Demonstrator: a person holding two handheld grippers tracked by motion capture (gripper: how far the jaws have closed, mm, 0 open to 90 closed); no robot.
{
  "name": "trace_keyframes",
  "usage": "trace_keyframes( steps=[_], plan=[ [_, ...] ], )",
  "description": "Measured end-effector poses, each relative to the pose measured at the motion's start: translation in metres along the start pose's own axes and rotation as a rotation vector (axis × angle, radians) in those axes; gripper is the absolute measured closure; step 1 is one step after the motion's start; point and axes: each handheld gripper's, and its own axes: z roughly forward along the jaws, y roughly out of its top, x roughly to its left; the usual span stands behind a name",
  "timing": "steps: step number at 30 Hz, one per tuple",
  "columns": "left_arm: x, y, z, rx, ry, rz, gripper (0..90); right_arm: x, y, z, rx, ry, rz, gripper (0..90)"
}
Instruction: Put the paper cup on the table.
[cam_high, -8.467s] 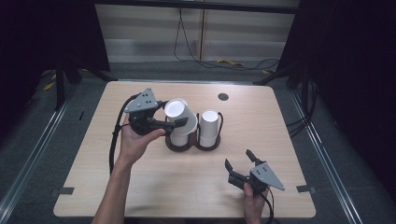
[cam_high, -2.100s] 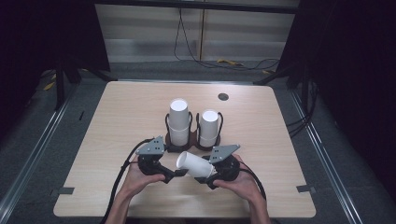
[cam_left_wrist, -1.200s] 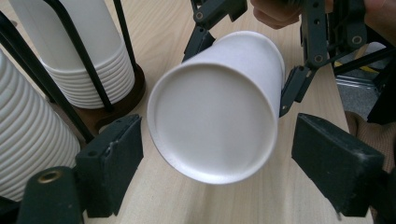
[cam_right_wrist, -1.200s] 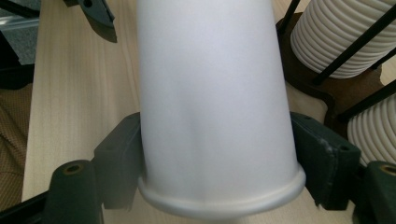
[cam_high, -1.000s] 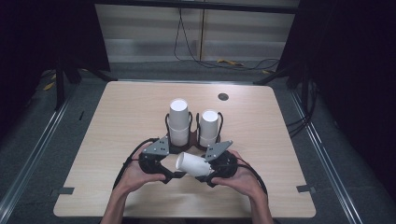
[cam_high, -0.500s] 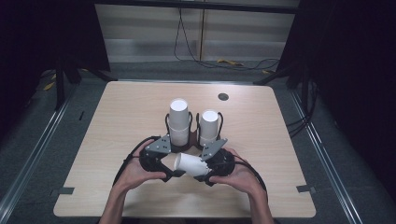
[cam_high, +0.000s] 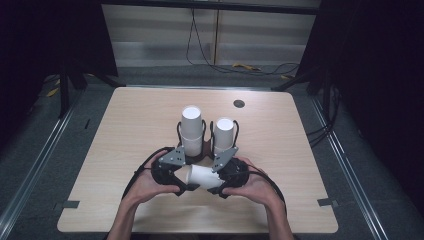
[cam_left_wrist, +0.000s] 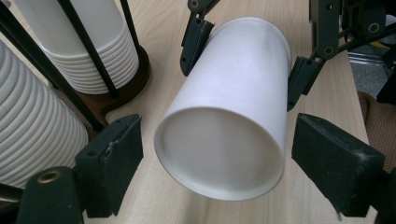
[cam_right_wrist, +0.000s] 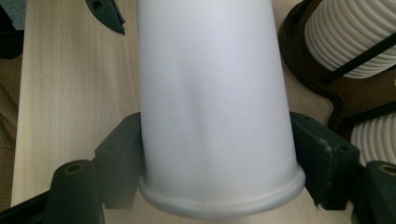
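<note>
At 6 o'clock of cup rack (cam_high: 196, 154): my right gripper (cam_right_wrist: 212, 154) clamps white cup (cam_high: 204, 176); left gripper (cam_left_wrist: 224, 154) wide around its mouth.

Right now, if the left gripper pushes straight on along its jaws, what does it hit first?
Likely the white paper cup, lying sideways between the left gripper's open jaws, its end facing the camera. The right gripper clamps its other end. Depth is unclear.

Left gripper (cam_high: 181, 176): black body, grey three-cornered plate, black cable.
Right gripper (cam_high: 214, 175): black body, grey plate, black cable.
Jaws: black pads, brass-coloured screw holes.
Forearms: bare, no sleeves.
</note>
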Motion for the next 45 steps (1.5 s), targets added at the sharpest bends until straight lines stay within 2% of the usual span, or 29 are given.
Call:
trace_keyframes(
  steps=[5, 6, 9, 11, 14, 17, 22, 26, 29, 37, 38, 41, 43, 45],
  plan=[
    [0.000, 0.000, 0.002, 0.008, -0.004, 0.008, 17.0, -0.001, 0.000, 0.003, 0.011, 0.007, -0.008, 25.3],
    [0.000, 0.000, 0.003, 0.020, -0.013, 0.012, 17.6, -0.001, 0.000, 0.004, 0.008, 0.011, -0.018, 25.2],
    [-0.001, 0.002, 0.006, 0.054, -0.006, 0.029, 18.2, -0.001, 0.000, 0.004, 0.018, 0.010, -0.012, 25.3],
    [-0.001, 0.003, 0.008, 0.065, -0.022, 0.035, 18.5, -0.001, 0.001, 0.005, 0.030, 0.008, -0.017, 25.3],
    [-0.001, 0.004, 0.011, 0.099, -0.031, 0.066, 21.0, 0.000, 0.003, 0.006, 0.066, 0.005, -0.029, 25.3],
    [-0.001, 0.004, 0.013, 0.096, -0.041, 0.064, 21.2, 0.001, 0.005, 0.008, 0.085, 0.001, -0.037, 25.2],
    [0.000, 0.003, 0.016, 0.120, -0.045, 0.070, 21.3, 0.002, 0.009, 0.010, 0.113, 0.003, -0.055, 25.1],
    [0.000, 0.003, 0.017, 0.112, -0.042, 0.079, 24.4, 0.002, 0.009, 0.011, 0.110, 0.003, -0.056, 25.0],
    [-0.001, 0.001, 0.019, 0.115, -0.048, 0.067, 24.7, 0.002, 0.009, 0.012, 0.110, 0.008, -0.058, 25.0],
    [-0.002, 0.001, 0.023, 0.131, -0.062, 0.095, 28.8, 0.004, 0.009, 0.014, 0.121, 0.018, -0.058, 24.6],
    [-0.002, 0.000, 0.024, 0.125, -0.067, 0.102, 29.2, 0.004, 0.009, 0.014, 0.123, 0.020, -0.053, 24.5],
    [-0.001, -0.001, 0.023, 0.112, -0.073, 0.088, 30.3, 0.004, 0.009, 0.014, 0.120, 0.012, -0.057, 23.6],
    [-0.002, -0.002, 0.022, 0.107, -0.073, 0.098, 32.3, 0.004, 0.008, 0.014, 0.115, 0.004, -0.057, 21.8],
    [-0.002, -0.002, 0.022, 0.102, -0.075, 0.091, 32.6, 0.003, 0.008, 0.014, 0.095, 0.007, -0.063, 21.2]
  ],
)
